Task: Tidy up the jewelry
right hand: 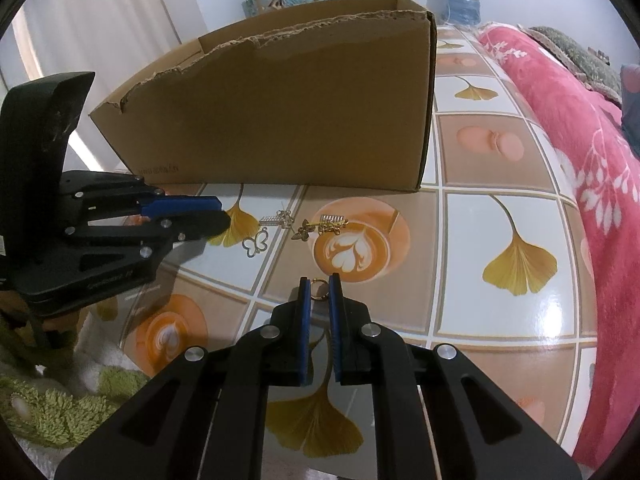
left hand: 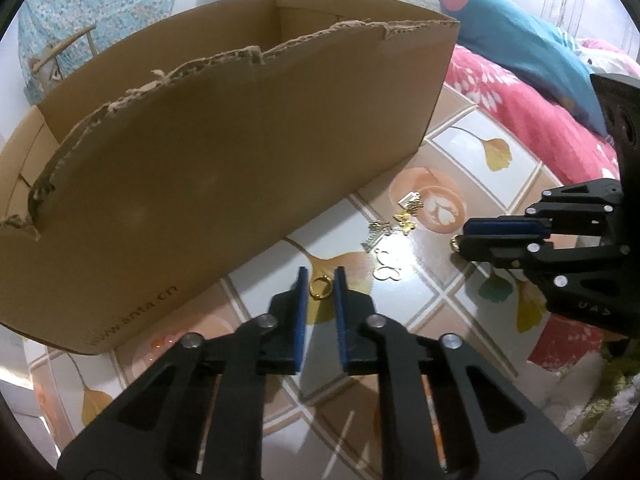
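The left gripper [left hand: 320,286] has its blue pads closed on a gold ring [left hand: 320,287], held between the fingertips just above the tablecloth [left hand: 460,280]. The right gripper [right hand: 319,289] is likewise clamped on a second gold ring [right hand: 319,290], pinched at the pad tips. From the left camera, the right gripper [left hand: 460,236] comes in from the right with that ring [left hand: 455,243] at its tip. Between the two grippers, loose jewelry lies on the cloth: a silver butterfly outline [right hand: 256,243], a silver comb-shaped piece [right hand: 276,219], a gold butterfly [right hand: 302,230] and a gold-and-silver clip [right hand: 332,222]. Behind them stands a torn cardboard box [right hand: 288,112], open at the top. A red floral blanket [right hand: 580,120] lies along the table's right edge.
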